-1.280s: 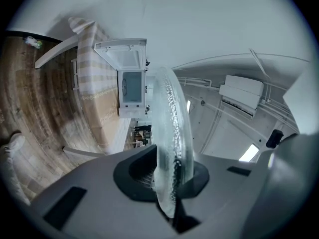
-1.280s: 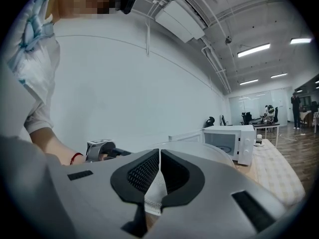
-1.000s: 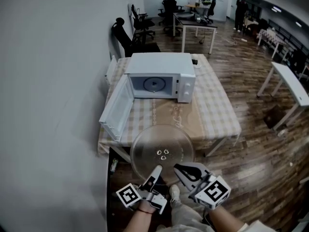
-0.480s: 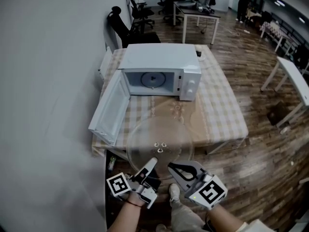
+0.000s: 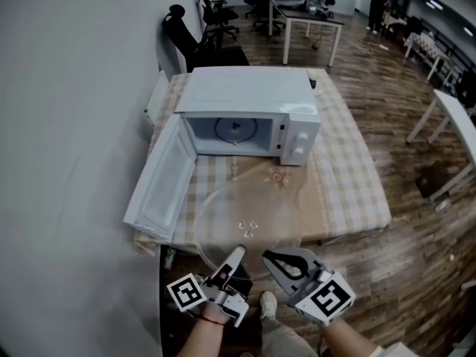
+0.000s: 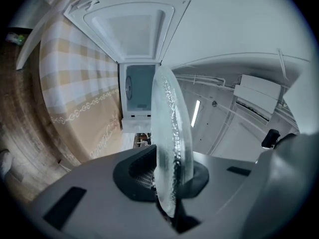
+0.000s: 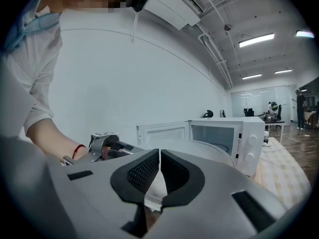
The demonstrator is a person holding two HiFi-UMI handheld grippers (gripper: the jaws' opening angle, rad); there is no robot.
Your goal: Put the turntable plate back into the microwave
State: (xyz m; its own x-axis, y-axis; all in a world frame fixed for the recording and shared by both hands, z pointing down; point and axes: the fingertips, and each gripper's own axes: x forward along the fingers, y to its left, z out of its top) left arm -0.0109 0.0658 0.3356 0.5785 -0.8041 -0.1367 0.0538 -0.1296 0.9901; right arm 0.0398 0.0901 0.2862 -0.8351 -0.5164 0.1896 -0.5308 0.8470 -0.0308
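Moved: plate [image 5: 249,218] had come nearer to the microwave [image 5: 245,99] than a moment before.
Plate: clear glass, was lying flat in the air over the near edge of the table [image 5: 349,177], in front of the microwave.
Left gripper [image 5: 236,257]: was squeezed tight on the plate's near edge.
Right gripper [image 5: 269,259]: jaws were closed together with nothing pinched; its tips sat right by the plate's edge.
Microwave door [image 5: 160,184]: was swung wide open to the left.
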